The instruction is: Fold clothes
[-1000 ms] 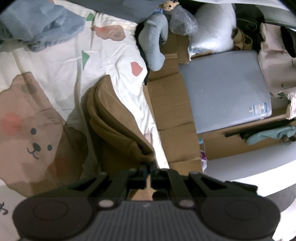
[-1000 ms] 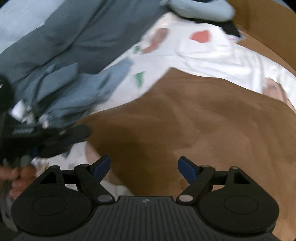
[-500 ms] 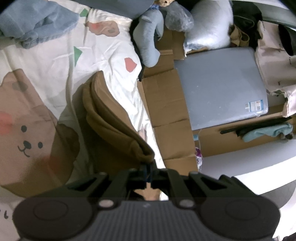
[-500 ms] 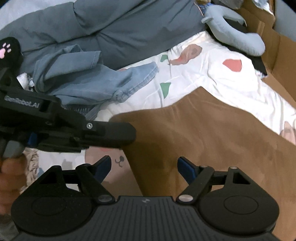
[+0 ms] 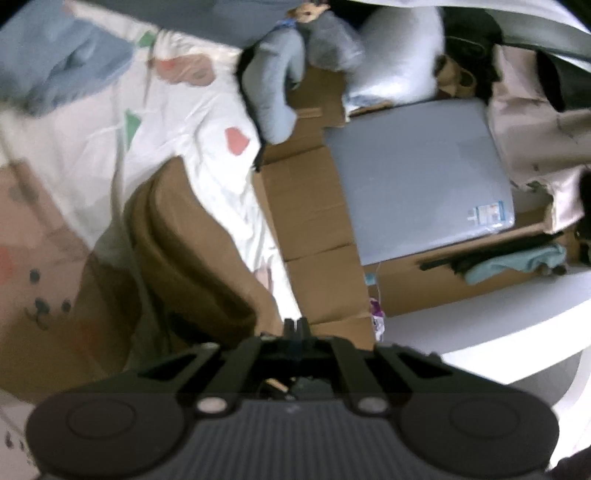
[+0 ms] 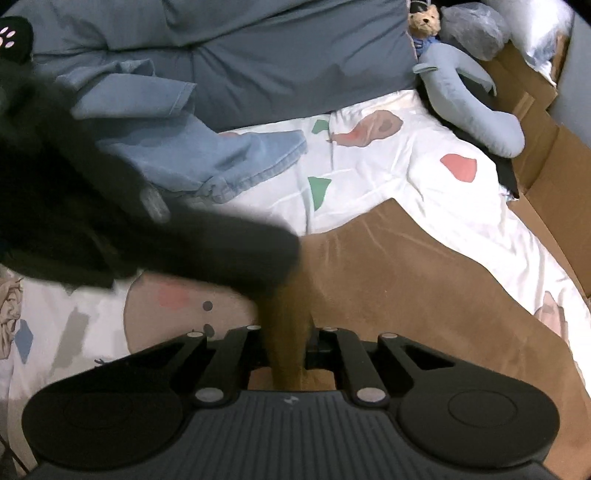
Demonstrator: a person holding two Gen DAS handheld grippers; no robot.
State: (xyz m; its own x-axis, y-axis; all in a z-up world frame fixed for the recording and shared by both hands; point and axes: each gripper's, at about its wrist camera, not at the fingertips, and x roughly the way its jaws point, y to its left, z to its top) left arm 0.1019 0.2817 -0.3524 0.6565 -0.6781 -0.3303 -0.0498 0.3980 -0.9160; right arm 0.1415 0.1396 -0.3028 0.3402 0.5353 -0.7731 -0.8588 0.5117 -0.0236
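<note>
on the white bed sheet printed with coloured shapes and a bear face (image 6: 373,184), spread flat: a plain brown soft-fabric garment (image 6: 424,288). seen from the right wrist, right gripper (image 6: 290,347) low over the near edge of that brown garment, jaws closing, a bunched ridge of brown cloth standing up between them and pinched there. just left of the ridge, crossing in blurred and dark, the left gripper (image 6: 280,254), tip touching the brown garment's left edge.

from the left wrist, left gripper (image 5: 295,326) with jaws fully together, fingertips at the raised corner of the brown garment (image 5: 192,266); whether cloth is actually caught between them, cannot tell, too blurred and too tight to read. brown garment here doubled over in thick folds, rising off the sheet (image 5: 177,122) toward the fingertips.

beyond the brown garment, toward the head of the bed: crumpled light-blue denim garment (image 6: 192,147), lying apart from the brown one, partly on a grey-blue quilt (image 6: 258,55). right of the brown garment, at the bed's edge: long pale-blue curved stuffed pillow (image 6: 476,107), small tan teddy bear (image 6: 424,18) just above it, flattened brown cardboard (image 5: 314,206) beside the sheet, flat grey-blue rectangular board with a small label (image 5: 424,177) lying on the cardboard, well apart from the brown garment.
</note>
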